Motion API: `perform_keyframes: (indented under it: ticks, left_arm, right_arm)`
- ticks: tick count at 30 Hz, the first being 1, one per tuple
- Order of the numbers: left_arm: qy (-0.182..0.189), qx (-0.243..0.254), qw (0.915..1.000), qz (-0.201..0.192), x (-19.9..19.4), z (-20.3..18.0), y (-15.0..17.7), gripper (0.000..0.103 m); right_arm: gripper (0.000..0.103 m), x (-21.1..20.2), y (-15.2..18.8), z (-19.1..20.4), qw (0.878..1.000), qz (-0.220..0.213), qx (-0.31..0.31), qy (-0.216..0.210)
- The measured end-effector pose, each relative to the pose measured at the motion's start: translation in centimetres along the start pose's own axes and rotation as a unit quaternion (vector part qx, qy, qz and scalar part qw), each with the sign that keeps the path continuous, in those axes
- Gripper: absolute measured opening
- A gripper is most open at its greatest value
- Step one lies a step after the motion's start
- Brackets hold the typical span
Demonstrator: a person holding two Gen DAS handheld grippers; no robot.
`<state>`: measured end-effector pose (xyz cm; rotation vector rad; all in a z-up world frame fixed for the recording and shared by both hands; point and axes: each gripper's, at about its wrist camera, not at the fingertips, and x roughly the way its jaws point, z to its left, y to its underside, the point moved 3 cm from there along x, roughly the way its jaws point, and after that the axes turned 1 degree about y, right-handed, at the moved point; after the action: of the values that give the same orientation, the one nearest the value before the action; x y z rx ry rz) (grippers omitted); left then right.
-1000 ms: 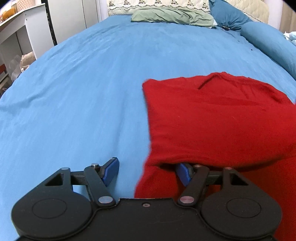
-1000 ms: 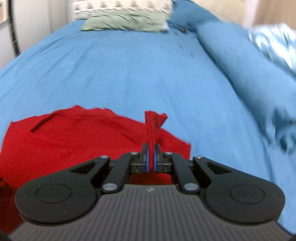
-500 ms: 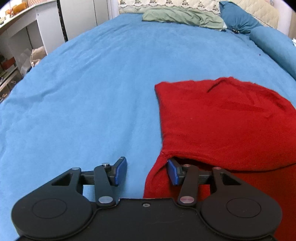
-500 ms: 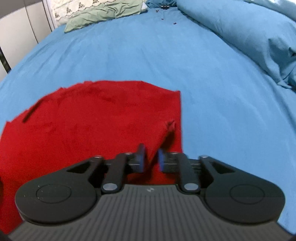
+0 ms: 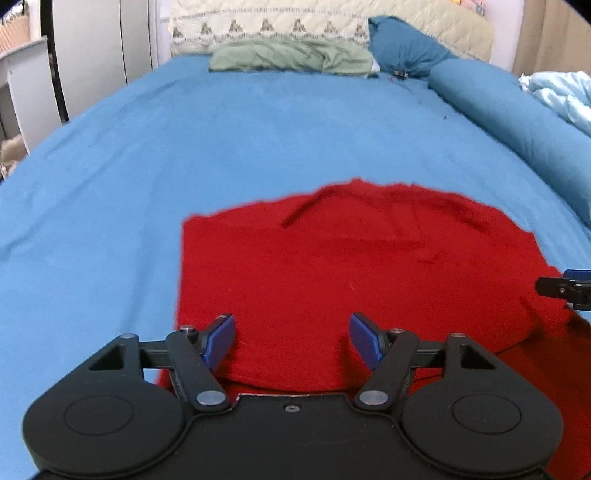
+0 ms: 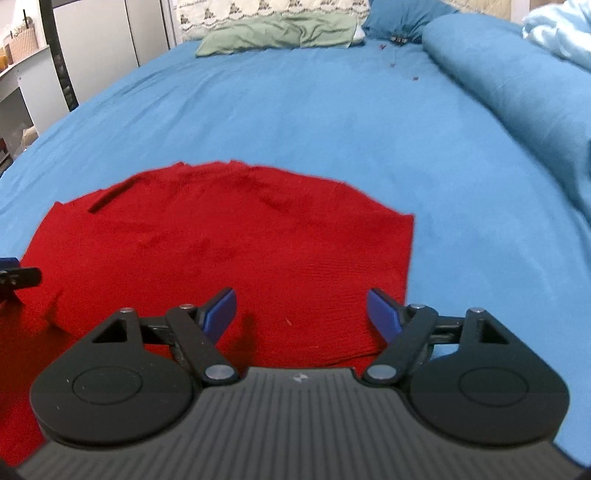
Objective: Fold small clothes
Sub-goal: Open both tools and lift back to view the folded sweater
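Observation:
A red knit garment (image 5: 351,266) lies folded over itself on the blue bed sheet (image 5: 147,166); it also shows in the right wrist view (image 6: 229,240). My left gripper (image 5: 291,341) is open and empty, hovering over the garment's near left part. My right gripper (image 6: 303,314) is open and empty over the garment's near right part, close to its right edge. The right gripper's tip shows at the right edge of the left wrist view (image 5: 565,288). The left gripper's tip shows at the left edge of the right wrist view (image 6: 14,277).
A green cloth (image 5: 291,55) and a patterned headboard cushion (image 5: 266,26) lie at the bed's far end. A rolled blue duvet (image 6: 517,81) runs along the right side. White cabinets and shelves (image 5: 74,55) stand to the left of the bed.
My right gripper opened and let go of the red fold it was pinching; the fold now lies flat. My left gripper pulled back from the garment's left edge and opened wider over the cloth.

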<state>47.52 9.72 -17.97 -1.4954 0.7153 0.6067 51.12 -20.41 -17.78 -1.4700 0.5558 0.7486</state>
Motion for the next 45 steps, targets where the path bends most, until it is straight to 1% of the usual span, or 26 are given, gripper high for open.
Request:
perform_keyframes:
  ticks: [3, 6, 10, 11, 14, 16, 19, 22, 25, 26, 27, 29, 30, 32, 35, 37, 40, 41, 42, 43, 45]
  left_arm:
    - [-0.011, -0.003, 0.9999, 0.004, 1.0, 0.3, 0.7, 0.073]
    - [-0.020, 0.003, 0.9996, 0.022, 1.8, 0.9, 1.5, 0.073]
    - [-0.021, -0.002, 0.9997, 0.008, 1.3, 0.7, 1.1, 0.072]
    - [-0.020, -0.002, 0.9998, 0.002, 1.0, 0.6, 0.8, 0.072]
    - [-0.006, 0.000, 0.9997, -0.025, 0.6, 0.0, -1.2, 0.073]
    - [0.000, 0.007, 0.9995, -0.030, 1.8, -0.3, -2.8, 0.073]
    - [0.005, 0.008, 0.9994, -0.033, 4.5, -0.2, -5.0, 0.073]
    - [0.007, 0.009, 0.9994, -0.033, 6.8, 0.2, -6.4, 0.073]
    - [-0.010, 0.016, 0.9998, -0.006, 8.9, 1.1, -6.4, 0.073]
    - [-0.013, 0.014, 0.9998, -0.001, 9.5, 1.6, -6.1, 0.073]
    - [-0.011, 0.012, 0.9998, -0.006, 9.9, 2.1, -5.9, 0.074]
    - [-0.009, 0.006, 0.9998, -0.017, 10.2, 2.7, -5.8, 0.074]
    - [-0.009, 0.003, 0.9998, -0.019, 10.3, 2.9, -5.9, 0.074]
    - [-0.009, -0.003, 0.9997, -0.023, 10.2, 3.0, -6.0, 0.074]
    - [-0.014, -0.010, 0.9992, -0.037, 8.9, 2.7, -6.4, 0.074]
    - [-0.013, -0.011, 0.9980, -0.061, 6.2, 2.4, -6.4, 0.074]
    - [-0.028, 0.005, 0.9964, -0.080, 1.8, 1.6, -6.3, 0.076]
    - [-0.025, 0.010, 0.9955, -0.091, -0.1, 1.4, -6.1, 0.082]
    - [-0.023, 0.012, 0.9944, -0.103, -2.1, 1.2, -5.8, 0.092]
    - [-0.023, 0.010, 0.9930, -0.116, -4.2, 1.2, -5.4, 0.097]
    - [-0.018, 0.006, 0.9905, -0.136, -8.5, 1.3, -4.6, 0.097]
  right_arm:
    - [0.093, 1.3, 0.9, -0.9, 1.000, 0.014, 0.025, 0.008]
    - [0.093, 2.0, 1.6, -2.1, 0.999, 0.013, 0.046, 0.006]
    - [0.093, 1.4, 1.3, -2.3, 0.999, 0.007, 0.037, 0.000]
    - [0.094, 1.0, 1.1, -2.2, 0.999, 0.000, 0.036, -0.001]
    - [0.094, 0.4, -0.3, -2.0, 0.999, -0.018, 0.034, -0.015]
    - [0.094, 0.7, -1.3, -1.6, 0.999, -0.024, 0.022, -0.018]
    - [0.094, 2.2, -2.7, -1.1, 0.999, -0.030, 0.013, -0.020]
    - [0.094, 4.0, -3.7, -0.9, 0.999, -0.029, 0.011, -0.022]
    - [0.094, 6.1, -3.5, -0.8, 1.000, -0.009, 0.011, -0.022]
    - [0.094, 6.8, -3.4, -1.0, 1.000, -0.003, 0.013, -0.019]
    - [0.094, 7.5, -3.1, -1.2, 1.000, 0.000, 0.015, -0.015]
    - [0.100, 8.0, -2.6, -1.9, 0.999, -0.016, 0.027, -0.016]
    - [0.100, 8.1, -2.5, -2.3, 0.999, -0.023, 0.041, -0.007]
    - [0.101, 8.2, -2.4, -2.5, 0.998, -0.034, 0.045, -0.007]
    - [0.101, 7.3, -2.6, -2.1, 0.998, -0.051, 0.040, -0.006]
    - [0.101, 5.0, -2.7, -1.9, 0.996, -0.080, 0.040, -0.015]
    - [0.101, 0.3, -2.8, -1.1, 0.993, -0.114, 0.021, -0.018]
    - [0.101, -1.3, -2.7, -1.0, 0.992, -0.122, 0.012, -0.017]
    - [0.102, -3.4, -2.5, -1.1, 0.991, -0.132, 0.006, -0.016]
    - [0.102, -5.0, -2.4, -1.1, 0.991, -0.136, 0.001, -0.021]
    - [0.102, -8.4, -1.7, -1.2, 0.989, -0.141, -0.005, -0.035]
